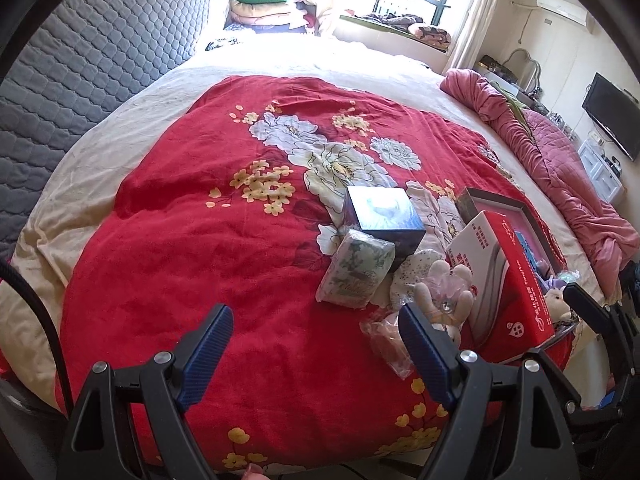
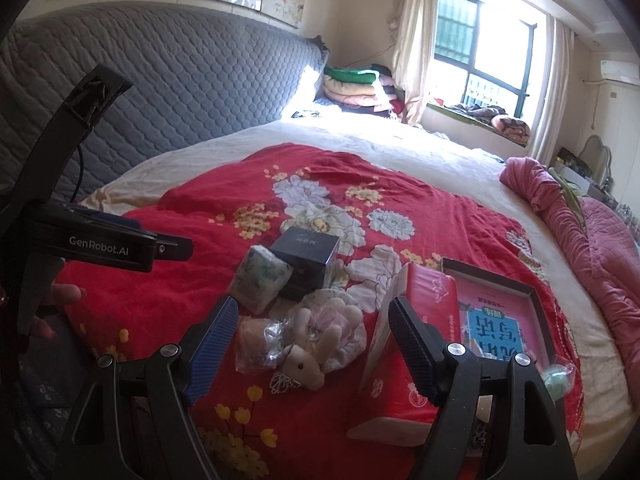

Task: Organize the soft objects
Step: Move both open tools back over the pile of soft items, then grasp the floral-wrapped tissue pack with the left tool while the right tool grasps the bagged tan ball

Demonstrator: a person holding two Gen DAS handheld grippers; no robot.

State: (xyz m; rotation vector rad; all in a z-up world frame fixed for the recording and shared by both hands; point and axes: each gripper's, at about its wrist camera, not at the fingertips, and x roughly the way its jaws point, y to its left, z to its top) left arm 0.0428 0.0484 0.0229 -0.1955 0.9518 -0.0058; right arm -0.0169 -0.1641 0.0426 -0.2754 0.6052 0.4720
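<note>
One plush rabbit (image 2: 310, 362), between right gripper (image 2: 316, 344) fingers

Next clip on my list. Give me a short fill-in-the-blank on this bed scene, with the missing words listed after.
1. The red floral blanket is spread over a ____ sheet.
2. The green patterned tissue pack leans against a dark ____ box.
3. Between the open fingers of the right gripper lies a plush ____.
4. The left gripper is open and holds ____.

Missing words: cream; blue; rabbit; nothing
</note>
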